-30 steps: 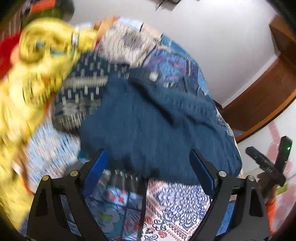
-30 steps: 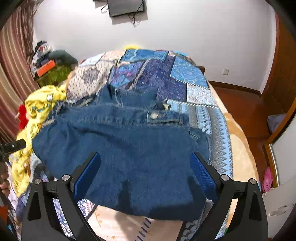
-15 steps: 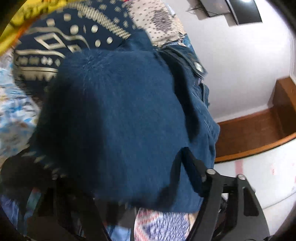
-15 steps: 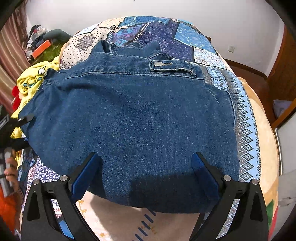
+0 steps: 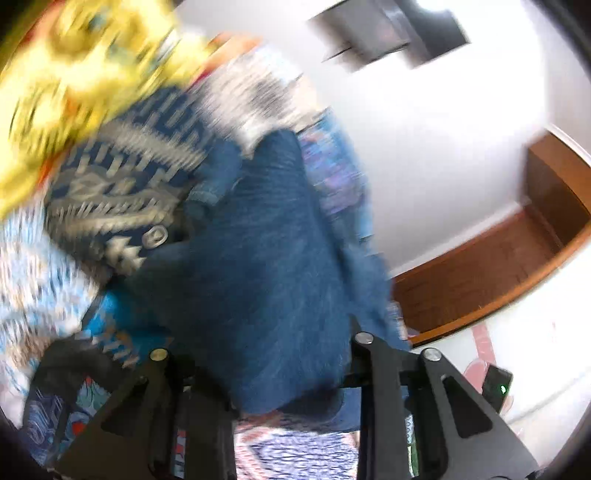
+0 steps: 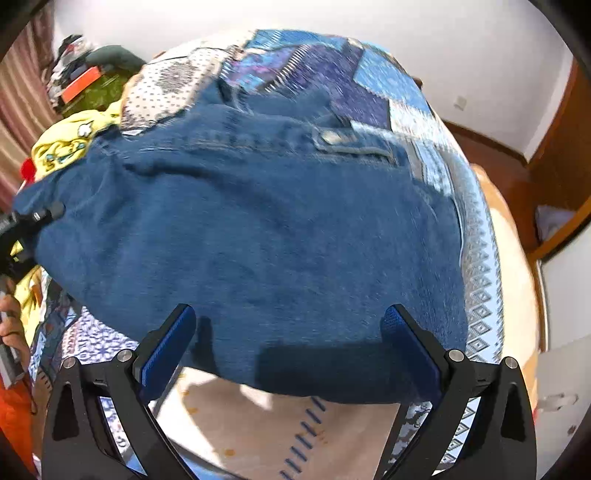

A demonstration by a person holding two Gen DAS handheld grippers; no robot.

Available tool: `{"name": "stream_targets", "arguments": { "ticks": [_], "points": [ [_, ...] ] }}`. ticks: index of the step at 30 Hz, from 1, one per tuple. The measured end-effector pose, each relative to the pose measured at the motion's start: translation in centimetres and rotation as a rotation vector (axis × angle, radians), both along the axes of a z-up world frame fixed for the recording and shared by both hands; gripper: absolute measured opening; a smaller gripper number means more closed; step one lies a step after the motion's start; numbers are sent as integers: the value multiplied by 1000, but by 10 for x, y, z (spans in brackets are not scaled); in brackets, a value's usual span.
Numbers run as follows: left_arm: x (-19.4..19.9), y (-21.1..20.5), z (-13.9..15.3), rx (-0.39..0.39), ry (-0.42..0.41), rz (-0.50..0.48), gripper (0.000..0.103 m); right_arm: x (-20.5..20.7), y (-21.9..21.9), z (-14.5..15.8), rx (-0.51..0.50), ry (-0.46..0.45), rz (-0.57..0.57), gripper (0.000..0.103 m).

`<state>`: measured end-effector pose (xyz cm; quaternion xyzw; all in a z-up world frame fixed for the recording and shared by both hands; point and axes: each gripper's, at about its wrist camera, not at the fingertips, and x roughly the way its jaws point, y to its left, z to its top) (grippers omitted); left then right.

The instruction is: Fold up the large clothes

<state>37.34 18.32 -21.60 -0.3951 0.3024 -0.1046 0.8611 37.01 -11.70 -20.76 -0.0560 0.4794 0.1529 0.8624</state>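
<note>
Left gripper (image 5: 258, 373): jaws just closing, clamped on denim jacket (image 6: 258, 229) hem.
Right gripper (image 6: 288, 339): jaws apart over the hem.
Tip: grip both corners evenly before folding.

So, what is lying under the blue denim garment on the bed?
Under the blue denim garment lies the patchwork bedspread, visible around its edges; the part beneath it is covered.

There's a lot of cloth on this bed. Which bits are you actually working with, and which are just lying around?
In use:
- denim garment, being folded
- left tongs, just closed on its edge
- right tongs, open at its near hem

Lying about:
- yellow printed cloth
- patchwork bedspread underneath
- clutter pile by the curtain
- wall screen
</note>
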Motion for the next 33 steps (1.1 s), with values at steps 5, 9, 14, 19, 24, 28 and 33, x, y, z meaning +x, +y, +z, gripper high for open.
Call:
{"name": "stream_targets", "arguments": {
  "ticks": [5,9,14,19,24,28,33],
  "points": [
    [-9,-18,54,154,-83,-12,25,-5,30,23,42,-62,55,101],
    [-22,-11,63,195,-105,33,25,3,63,17,73,-58,108,101],
    [-22,-10,58,240,-60,45,25,26,93,-28,70,78,158,101],
    [-17,-37,64,366,-65,28,25,29,92,-39,96,95,180,102],
    [5,-94,99,488,-145,-59,25,24,53,-21,205,83,127,102],
    [16,-169,114,595,-211,-179,25,17,-15,-5,222,-8,-28,102],
    [22,-273,96,675,-220,-398,24,7,-95,9,222,-58,-199,102]
  ]
}}
